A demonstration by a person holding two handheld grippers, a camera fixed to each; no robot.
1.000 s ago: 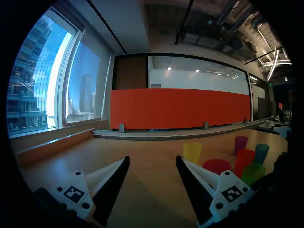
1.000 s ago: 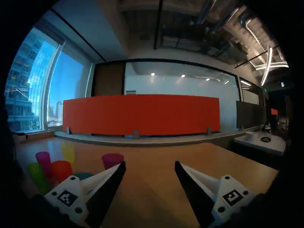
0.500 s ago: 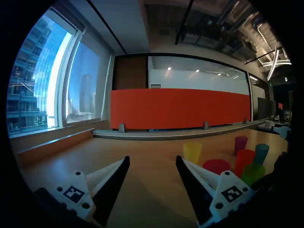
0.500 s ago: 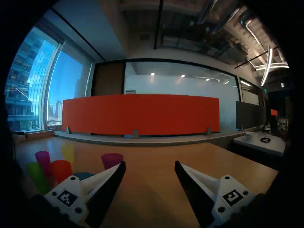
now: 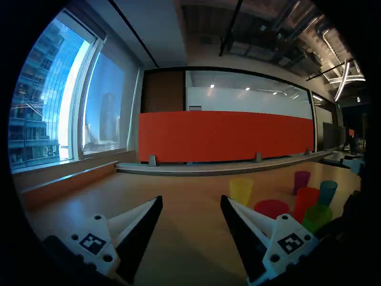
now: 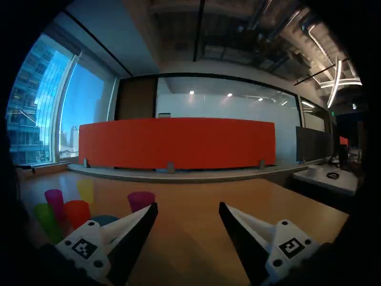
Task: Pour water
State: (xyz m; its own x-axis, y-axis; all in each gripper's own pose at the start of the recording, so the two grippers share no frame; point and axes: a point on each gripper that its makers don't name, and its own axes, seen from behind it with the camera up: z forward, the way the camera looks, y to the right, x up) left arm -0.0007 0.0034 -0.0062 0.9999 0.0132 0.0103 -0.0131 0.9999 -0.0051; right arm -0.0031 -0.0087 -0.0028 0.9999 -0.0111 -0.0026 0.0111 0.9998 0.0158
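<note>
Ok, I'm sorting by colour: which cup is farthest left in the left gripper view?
The yellow cup: the only yellow one, left of every other cup there.

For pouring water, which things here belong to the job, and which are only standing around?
For the job: yellow cup, magenta cup, orange cup, green cup, teal cup, purple cup; left gripper, right gripper, jaws open.
Only around: orange partition, window, wooden table.
</note>
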